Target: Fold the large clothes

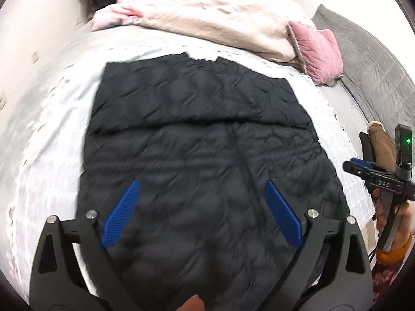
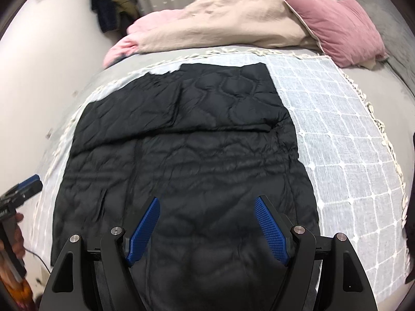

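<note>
Black grippers [image 1: 202, 189] with ribbed blue pads [image 1: 122, 212] and silver pivot screws [image 1: 312, 212]; the sleeve [image 1: 394, 252] looks orange.

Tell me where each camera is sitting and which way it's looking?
Left wrist view: sits on the left claw, looking down at the black quilted coat; shows its own open blue fingers, plus the right claw at the side.
Right wrist view: sits on the right claw, looking down at the same coat; shows its open fingers, plus the left claw and a hand.
Both share: the coat, white checked blanket, pink pillow.
</note>
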